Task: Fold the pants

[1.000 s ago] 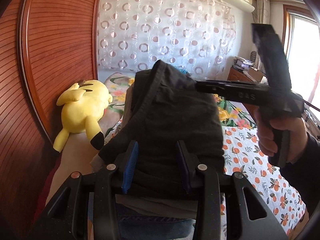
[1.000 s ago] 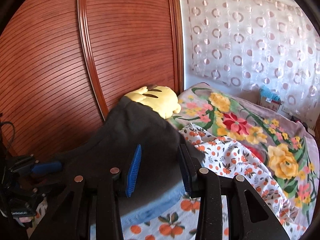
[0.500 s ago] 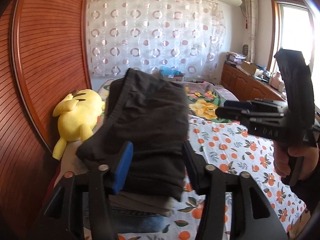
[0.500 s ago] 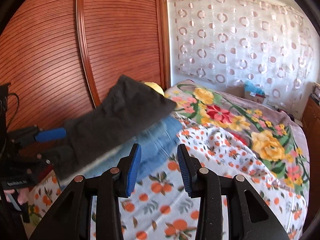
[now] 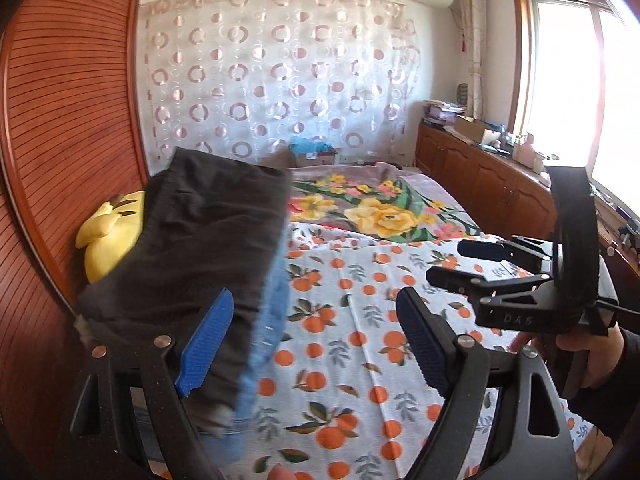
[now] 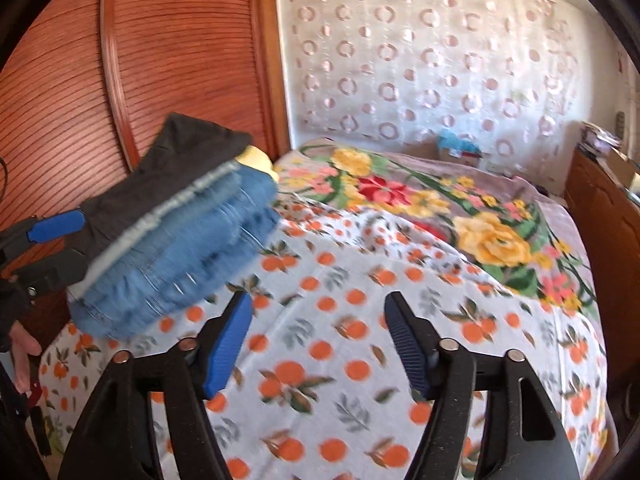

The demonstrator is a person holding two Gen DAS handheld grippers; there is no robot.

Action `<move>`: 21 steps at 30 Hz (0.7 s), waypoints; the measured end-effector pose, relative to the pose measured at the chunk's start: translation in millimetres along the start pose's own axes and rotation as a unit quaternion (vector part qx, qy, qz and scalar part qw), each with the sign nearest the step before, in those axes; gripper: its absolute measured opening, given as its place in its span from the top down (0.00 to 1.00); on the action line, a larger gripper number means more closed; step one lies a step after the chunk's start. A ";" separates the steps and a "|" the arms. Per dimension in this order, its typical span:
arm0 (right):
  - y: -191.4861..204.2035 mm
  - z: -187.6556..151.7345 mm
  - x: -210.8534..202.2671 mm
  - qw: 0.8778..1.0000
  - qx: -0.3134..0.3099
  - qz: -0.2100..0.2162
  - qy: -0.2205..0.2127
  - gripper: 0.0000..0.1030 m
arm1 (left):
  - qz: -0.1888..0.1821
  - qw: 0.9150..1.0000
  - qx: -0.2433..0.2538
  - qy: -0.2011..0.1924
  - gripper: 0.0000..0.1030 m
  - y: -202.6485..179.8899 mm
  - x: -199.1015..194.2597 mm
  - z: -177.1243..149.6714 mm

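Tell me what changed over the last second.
Both claws opened: the left claw and right claw let go of the dark pants, now on the stack of jeans. The right claw drew back. The bedsheet and yellow plush stayed put.

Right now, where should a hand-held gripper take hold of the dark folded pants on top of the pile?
Probably the long edge of the dark pants facing the orange-print bedspread. Approach from that open side with the right hand-held gripper. The layers show separately there, dark above blue jeans, while the wardrobe and yellow plush crowd the other sides.
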State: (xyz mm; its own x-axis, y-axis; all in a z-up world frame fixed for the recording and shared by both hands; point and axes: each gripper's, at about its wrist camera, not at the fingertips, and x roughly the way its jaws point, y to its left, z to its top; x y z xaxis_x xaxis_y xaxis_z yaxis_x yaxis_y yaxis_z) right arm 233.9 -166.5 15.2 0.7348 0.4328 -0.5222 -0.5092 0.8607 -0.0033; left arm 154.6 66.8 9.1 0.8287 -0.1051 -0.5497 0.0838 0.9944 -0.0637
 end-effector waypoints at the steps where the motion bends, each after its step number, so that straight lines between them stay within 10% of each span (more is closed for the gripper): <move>1: 0.6 -1.5 -1.0 1.000 0.001 -0.008 0.002 0.28 | -0.003 1.000 0.000 0.001 0.18 -3.0 1.6 -0.5; 21: 5.2 -47.8 -67.4 0.994 0.080 -0.071 0.011 0.24 | -0.043 0.998 0.017 0.031 0.18 -86.0 19.7 -32.0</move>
State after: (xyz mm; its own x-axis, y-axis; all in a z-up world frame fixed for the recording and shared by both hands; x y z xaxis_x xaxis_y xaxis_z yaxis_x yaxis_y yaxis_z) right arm 160.4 -204.0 9.7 0.7837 0.2986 -0.5447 -0.3209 0.9454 0.0565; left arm 146.0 -21.0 -22.9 0.7816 -0.1902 -0.5941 0.1738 0.9811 -0.0854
